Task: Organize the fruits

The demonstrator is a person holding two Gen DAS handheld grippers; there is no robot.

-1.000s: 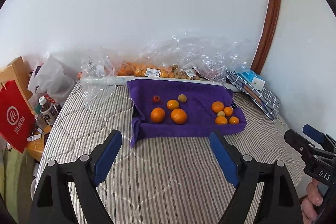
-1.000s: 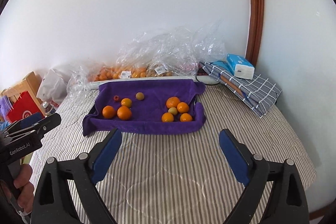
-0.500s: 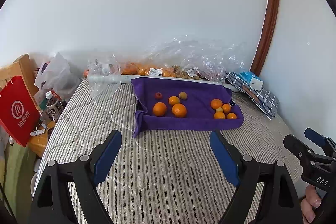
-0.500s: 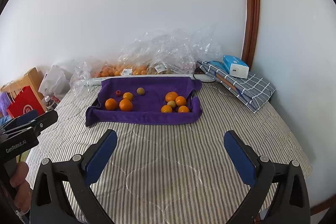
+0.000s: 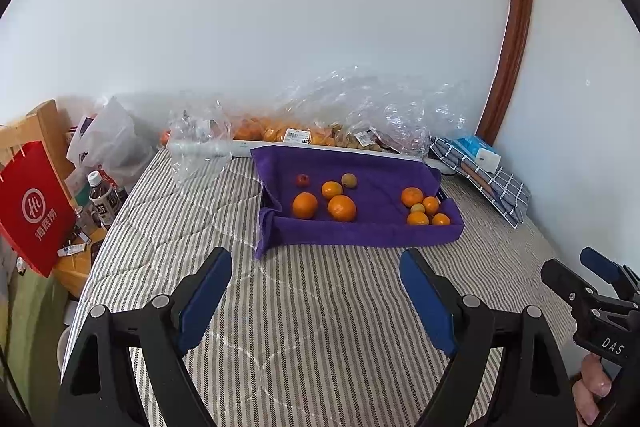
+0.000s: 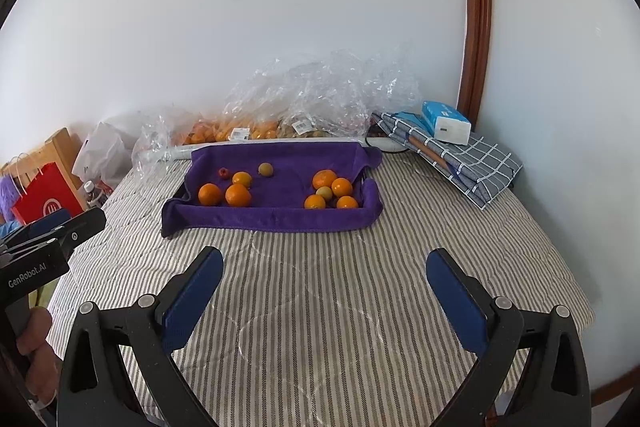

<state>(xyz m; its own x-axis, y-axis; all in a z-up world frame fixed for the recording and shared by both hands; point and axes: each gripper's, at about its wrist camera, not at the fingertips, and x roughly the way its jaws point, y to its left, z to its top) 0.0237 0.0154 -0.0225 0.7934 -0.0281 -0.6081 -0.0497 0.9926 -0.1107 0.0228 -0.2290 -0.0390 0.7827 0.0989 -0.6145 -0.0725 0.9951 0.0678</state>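
Fruit sits in a shallow tray draped with a purple towel (image 6: pixel 280 215), set toward the far edge of the grey-striped quilted bed (image 6: pixel 320 307), near the wall. At the tray's left end: three round orange citrus fruits (image 6: pixel 238 195), a small red fruit (image 6: pixel 224 172) behind them, and a small yellow-green fruit (image 6: pixel 265 169) off to their right. At the right end, a tight cluster of four oranges (image 6: pixel 325 179) bunched around another pale green fruit (image 6: pixel 324 192), touching one another.

Behind the tray, along the bed's far edge, crumpled clear plastic bags (image 6: pixel 320 95) hold more orange fruit. At the far right corner lies a folded grey checked cloth (image 6: pixel 472 163) with a blue-and-white tissue box (image 6: pixel 446 123) on top. Off the bed's left edge, a red paper bag (image 5: pixel 30 207) and a capped bottle (image 5: pixel 102 199).

The left tongs (image 5: pixel 316 291) hover over the bed's near part, blue pads spread wide apart, holding nothing. The right tongs (image 6: pixel 324 287) likewise, gaping wide and empty, well short of the tray.
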